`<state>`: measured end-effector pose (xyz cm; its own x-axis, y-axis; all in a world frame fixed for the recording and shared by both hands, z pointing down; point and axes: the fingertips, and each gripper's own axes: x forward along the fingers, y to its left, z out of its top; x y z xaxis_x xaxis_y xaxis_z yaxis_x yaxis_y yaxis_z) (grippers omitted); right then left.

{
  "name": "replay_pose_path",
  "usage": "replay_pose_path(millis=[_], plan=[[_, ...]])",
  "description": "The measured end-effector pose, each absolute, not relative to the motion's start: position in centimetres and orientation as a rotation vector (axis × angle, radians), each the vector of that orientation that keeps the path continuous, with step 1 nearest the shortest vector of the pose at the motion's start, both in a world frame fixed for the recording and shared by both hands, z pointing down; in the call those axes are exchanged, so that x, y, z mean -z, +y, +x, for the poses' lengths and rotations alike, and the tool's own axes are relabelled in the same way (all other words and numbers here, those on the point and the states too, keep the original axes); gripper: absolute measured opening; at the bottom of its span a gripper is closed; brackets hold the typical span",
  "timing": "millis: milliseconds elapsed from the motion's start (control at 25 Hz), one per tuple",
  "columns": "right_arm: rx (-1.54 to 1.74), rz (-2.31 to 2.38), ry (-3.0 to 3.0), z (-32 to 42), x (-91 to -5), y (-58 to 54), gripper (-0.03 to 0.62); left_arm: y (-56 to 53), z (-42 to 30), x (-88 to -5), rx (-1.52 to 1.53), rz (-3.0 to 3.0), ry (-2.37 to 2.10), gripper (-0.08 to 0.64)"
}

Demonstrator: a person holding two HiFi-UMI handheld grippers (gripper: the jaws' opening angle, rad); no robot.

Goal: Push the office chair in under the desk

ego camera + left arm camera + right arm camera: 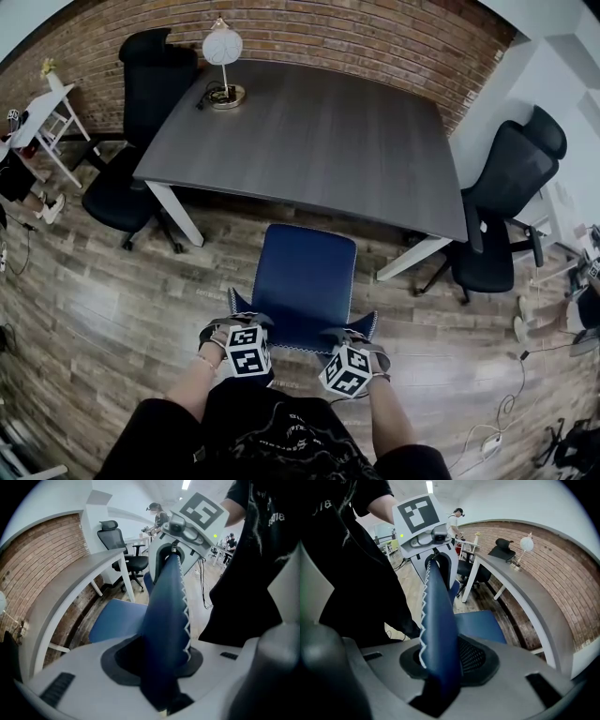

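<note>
Left gripper (242,324) is shown clamped on the top edge of the blue office chair's backrest (302,341), at 7 o'clock of the seat (307,270). The right gripper (354,337) is clamped on the same edge at 5 o'clock.

From the head view the seat is seen at 6 o'clock of the grey desk (309,141), its front edge near the desk's near edge and most of it out from under the top. A black chair (141,122) is placed at 9 o'clock of the desk, a white globe lamp (223,52) on the desktop at 11 o'clock, and a second black chair (502,202) at 4 o'clock.

Only the two gripper views show the grip itself: the padded edge is pinched between each pair of jaws, and white zigzag stitching (187,620) is seen along it. A person (453,521) standing far beyond the desk is caught by the right gripper view alone.
</note>
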<state>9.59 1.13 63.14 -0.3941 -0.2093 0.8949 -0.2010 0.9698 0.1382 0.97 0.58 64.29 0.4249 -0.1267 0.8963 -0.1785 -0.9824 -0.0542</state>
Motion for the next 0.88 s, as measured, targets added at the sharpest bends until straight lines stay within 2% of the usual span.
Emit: replay_pose_path(millis=[880], plan=[[-0.002,0.292,-1.988,9.5,-62.9,-2.0,0.104,-2.3,0.9,-64.3,-1.631,2.615,-0.218,0.135]])
